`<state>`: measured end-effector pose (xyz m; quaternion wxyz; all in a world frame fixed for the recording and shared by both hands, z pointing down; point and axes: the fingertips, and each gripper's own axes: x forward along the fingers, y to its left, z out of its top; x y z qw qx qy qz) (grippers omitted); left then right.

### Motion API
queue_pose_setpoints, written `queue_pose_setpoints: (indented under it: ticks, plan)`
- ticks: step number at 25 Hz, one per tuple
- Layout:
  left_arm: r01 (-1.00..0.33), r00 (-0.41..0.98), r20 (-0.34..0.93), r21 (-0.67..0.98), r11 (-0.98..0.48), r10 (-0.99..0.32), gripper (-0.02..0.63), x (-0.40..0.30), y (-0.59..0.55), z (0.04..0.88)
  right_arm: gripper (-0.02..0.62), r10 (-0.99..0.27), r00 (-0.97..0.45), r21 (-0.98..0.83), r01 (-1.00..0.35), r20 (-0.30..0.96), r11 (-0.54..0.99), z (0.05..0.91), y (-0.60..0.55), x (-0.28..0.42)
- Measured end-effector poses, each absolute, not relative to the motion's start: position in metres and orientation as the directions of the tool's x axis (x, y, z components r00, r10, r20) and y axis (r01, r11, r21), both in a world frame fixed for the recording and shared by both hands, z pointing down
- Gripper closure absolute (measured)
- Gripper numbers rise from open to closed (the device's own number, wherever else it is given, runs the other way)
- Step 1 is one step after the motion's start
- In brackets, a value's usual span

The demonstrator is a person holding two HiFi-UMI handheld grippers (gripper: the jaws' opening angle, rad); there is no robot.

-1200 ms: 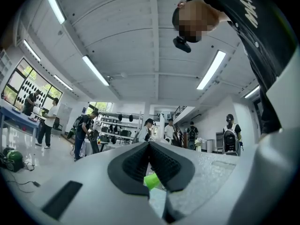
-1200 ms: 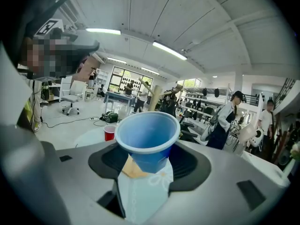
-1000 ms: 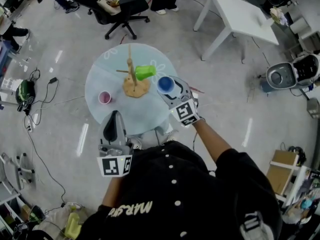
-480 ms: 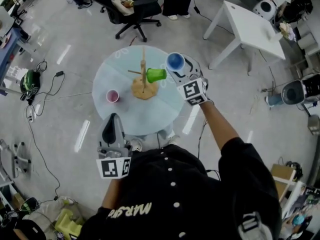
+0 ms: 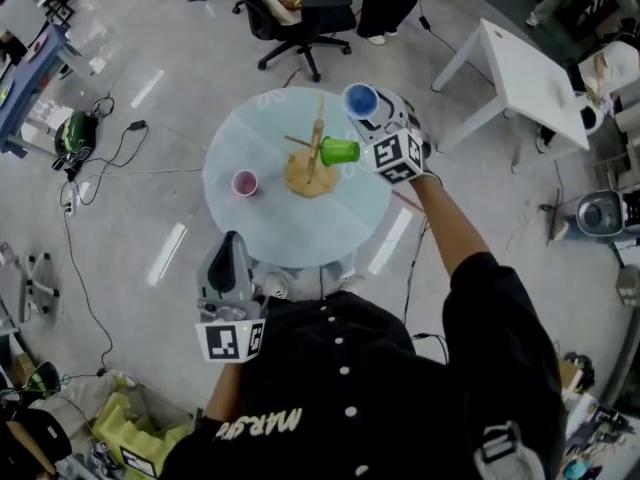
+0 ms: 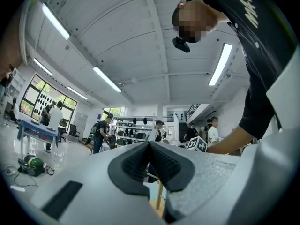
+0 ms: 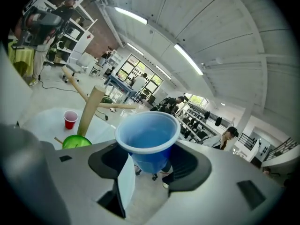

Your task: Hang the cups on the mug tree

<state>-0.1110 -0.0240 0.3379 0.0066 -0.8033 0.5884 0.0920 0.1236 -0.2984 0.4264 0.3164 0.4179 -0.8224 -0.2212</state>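
Note:
The wooden mug tree (image 5: 316,153) stands in the middle of the round pale-blue table (image 5: 250,228). A green cup (image 5: 340,151) hangs on one right-hand peg. A red cup (image 5: 244,182) stands upright on the table's left part. My right gripper (image 5: 366,110) is shut on a blue cup (image 5: 360,99), mouth up, just right of the tree's top and above the green cup. In the right gripper view the blue cup (image 7: 147,139) sits between the pads, with the tree's post (image 7: 91,109) to its left. My left gripper (image 5: 232,243) hangs shut and empty at the table's near edge.
A black office chair (image 5: 300,13) stands beyond the table and a white table (image 5: 520,68) at the right. Cables and a green bag (image 5: 75,133) lie on the floor to the left. Several people stand in the background of both gripper views.
My right gripper has carried the blue cup up and away from me, from beside the tree's base to beside its top. The left gripper has drifted a little along the near table edge.

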Motion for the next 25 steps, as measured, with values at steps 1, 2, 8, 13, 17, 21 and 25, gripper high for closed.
queue_pose_setpoints:
  ticks: [1, 2, 8, 13, 17, 21, 25]
  plan:
    - [-0.949, 0.283, -0.152, 0.097, -0.299, -0.947, 0.609, -0.113, -0.023, 0.338, 0.322, -0.823, -0.452, 0.642, -0.526, 0.344, 0.558, 0.427, -0.303, 0.120]
    - [-0.952, 0.276, -0.150, 0.095, -0.291, -0.949, 0.611, -0.116, -0.022, 0.338, 0.322, -0.817, -0.452, 0.655, -0.503, 0.357, 0.564, 0.430, -0.307, 0.117]
    - [-0.961, 0.245, -0.142, 0.095, -0.260, -0.959, 0.610, -0.128, -0.018, 0.344, 0.321, -0.788, -0.452, 0.705, -0.386, 0.418, 0.595, 0.444, -0.324, 0.102]
    - [-0.963, 0.233, -0.144, 0.106, -0.249, -0.962, 0.609, -0.132, -0.019, 0.346, 0.321, -0.791, -0.448, 0.799, -0.236, 0.416, 0.553, 0.437, -0.325, 0.085]
    - [-0.962, 0.226, -0.154, 0.122, -0.245, -0.962, 0.610, -0.131, -0.021, 0.345, 0.322, -0.794, -0.446, 0.854, -0.113, 0.413, 0.508, 0.437, -0.319, 0.076]
    - [-0.961, 0.225, -0.141, 0.130, -0.244, -0.964, 0.610, -0.129, -0.021, 0.349, 0.321, -0.806, -0.451, 0.900, -0.011, 0.384, 0.435, 0.439, -0.316, 0.071]
    - [-0.961, 0.222, -0.138, 0.134, -0.240, -0.965, 0.609, -0.128, -0.020, 0.352, 0.322, -0.809, -0.475, 0.936, 0.108, 0.345, 0.336, 0.440, -0.307, 0.062]
